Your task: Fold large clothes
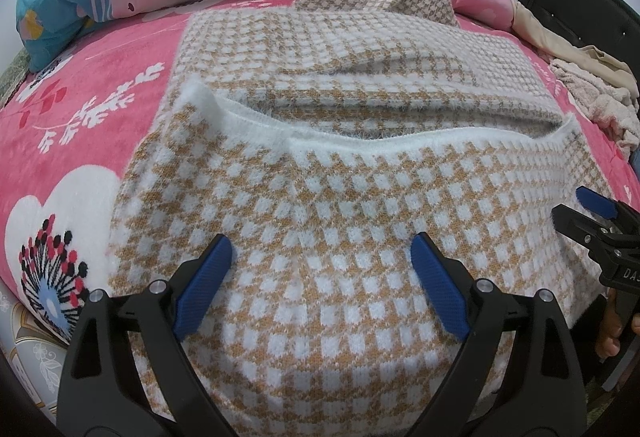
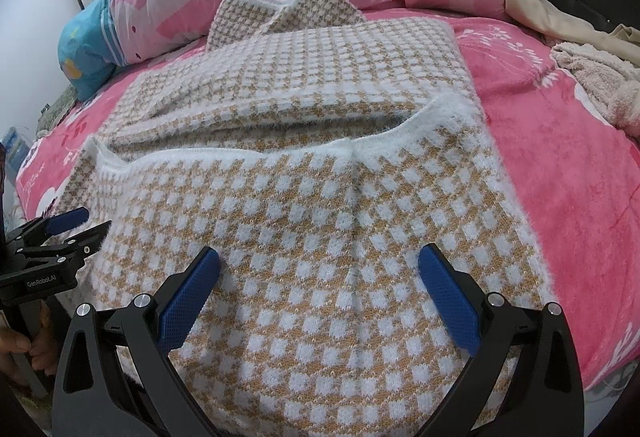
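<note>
Knit sweater (image 1: pixel 320 197) beneath left hand-held gripper (image 1: pixel 322 253).

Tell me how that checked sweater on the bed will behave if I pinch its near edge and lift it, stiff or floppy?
Probably floppy: the sweater already sags and creases where its white-trimmed hem is folded over. Its fuzzy knit looks likely to cling to the plush pink blanket rather than slide. With the left gripper and right gripper both open, nothing holds it.
</note>
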`<state>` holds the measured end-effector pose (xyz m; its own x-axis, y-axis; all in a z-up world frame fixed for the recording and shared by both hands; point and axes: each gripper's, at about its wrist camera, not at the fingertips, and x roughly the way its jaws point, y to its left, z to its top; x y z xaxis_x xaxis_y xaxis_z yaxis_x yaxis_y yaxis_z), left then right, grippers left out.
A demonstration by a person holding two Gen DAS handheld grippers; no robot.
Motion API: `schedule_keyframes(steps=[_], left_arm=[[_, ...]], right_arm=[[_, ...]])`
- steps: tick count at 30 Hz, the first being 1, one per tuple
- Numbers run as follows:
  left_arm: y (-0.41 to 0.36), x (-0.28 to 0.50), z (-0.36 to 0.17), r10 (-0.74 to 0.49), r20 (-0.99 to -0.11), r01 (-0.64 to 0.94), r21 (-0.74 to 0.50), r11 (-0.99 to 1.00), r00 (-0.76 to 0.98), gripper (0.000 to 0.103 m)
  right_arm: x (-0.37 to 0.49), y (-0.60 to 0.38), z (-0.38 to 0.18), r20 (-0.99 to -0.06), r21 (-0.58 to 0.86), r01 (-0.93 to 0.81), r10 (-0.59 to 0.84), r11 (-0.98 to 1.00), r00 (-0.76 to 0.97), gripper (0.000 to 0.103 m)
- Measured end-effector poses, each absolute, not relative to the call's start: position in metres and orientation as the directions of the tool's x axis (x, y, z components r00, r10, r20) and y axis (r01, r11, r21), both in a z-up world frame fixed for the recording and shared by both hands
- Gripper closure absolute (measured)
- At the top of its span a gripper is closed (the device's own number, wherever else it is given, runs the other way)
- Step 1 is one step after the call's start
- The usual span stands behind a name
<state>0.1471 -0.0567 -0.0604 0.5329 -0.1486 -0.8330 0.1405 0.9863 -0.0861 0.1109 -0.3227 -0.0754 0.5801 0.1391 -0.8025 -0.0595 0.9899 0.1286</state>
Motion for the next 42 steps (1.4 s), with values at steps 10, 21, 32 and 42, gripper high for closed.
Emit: schedule_keyframes(steps=[10, 21, 32, 42], left_arm=[[-0.057, 0.147, -0.062, -0.148, -0.831, 0.140, -0.085, 0.986, 0.536, 0.014], [-0.058, 0.148, -0.060, -0.151, -0.834, 0.145, -0.087, 0.986, 0.531, 0.014], [-0.052, 0.157, -0.028, -0.136, -0.783, 0.156, -0.051, 0.986, 0.607, 0.014], [-0.033, 0.219, 0.013, -0.164, -0.709, 0.171, -0.062, 0.983, 0.686, 0.014]], right_arm=[[0.111, -0.323, -0.076, -0.803, 0.128, -0.060, 0.139, 0.990, 0.580, 0.006], [0.114, -0.323, -0.075, -0.821, 0.126, -0.068, 0.143, 0.990, 0.553, 0.006], [0.125, -0.325, -0.044, -0.795, 0.152, -0.098, 0.180, 0.984, 0.580, 0.006], [0.172, -0.315, 0.019, -0.730, 0.137, -0.243, 0.263, 0.960, 0.630, 0.006]])
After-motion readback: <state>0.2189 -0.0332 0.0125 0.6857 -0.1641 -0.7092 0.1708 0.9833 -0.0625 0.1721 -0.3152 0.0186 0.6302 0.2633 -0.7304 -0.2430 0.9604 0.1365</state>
